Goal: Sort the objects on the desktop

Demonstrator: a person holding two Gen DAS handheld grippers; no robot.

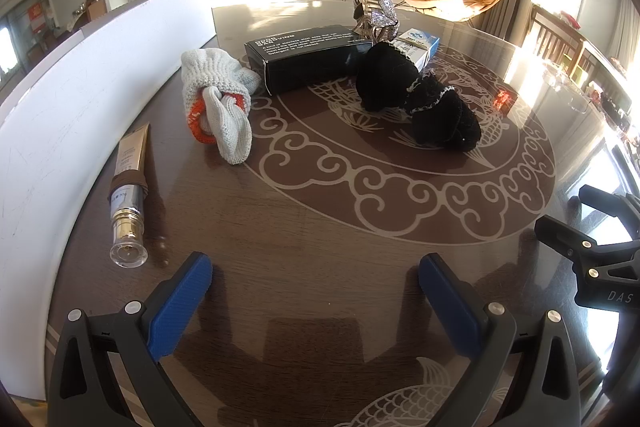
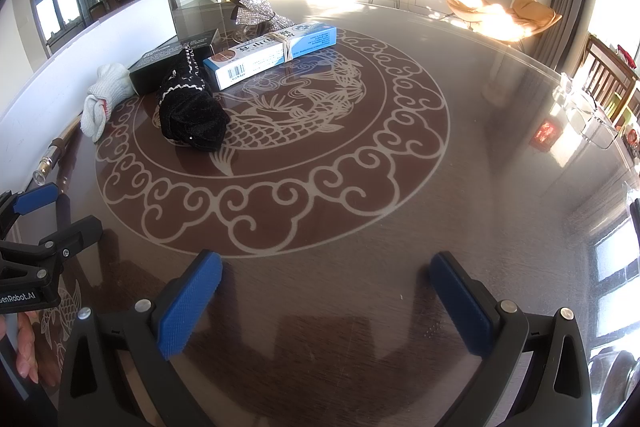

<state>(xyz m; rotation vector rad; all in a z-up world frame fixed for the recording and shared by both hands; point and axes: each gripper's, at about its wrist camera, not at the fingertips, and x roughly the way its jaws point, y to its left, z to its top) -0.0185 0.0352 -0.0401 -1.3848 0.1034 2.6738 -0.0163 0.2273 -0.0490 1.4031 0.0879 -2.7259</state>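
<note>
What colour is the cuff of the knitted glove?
Orange, on the white glove; clearest in the left wrist view.

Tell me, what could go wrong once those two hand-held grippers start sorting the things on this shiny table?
The cosmetic tube lies on its side on the glossy table beside the white board; it might roll or get pinned against the board. The black fabric rests against the blue-and-white box and black box, so pulling it could drag them. The knit glove is floppy and may slip from the open left hand-held gripper.
</note>
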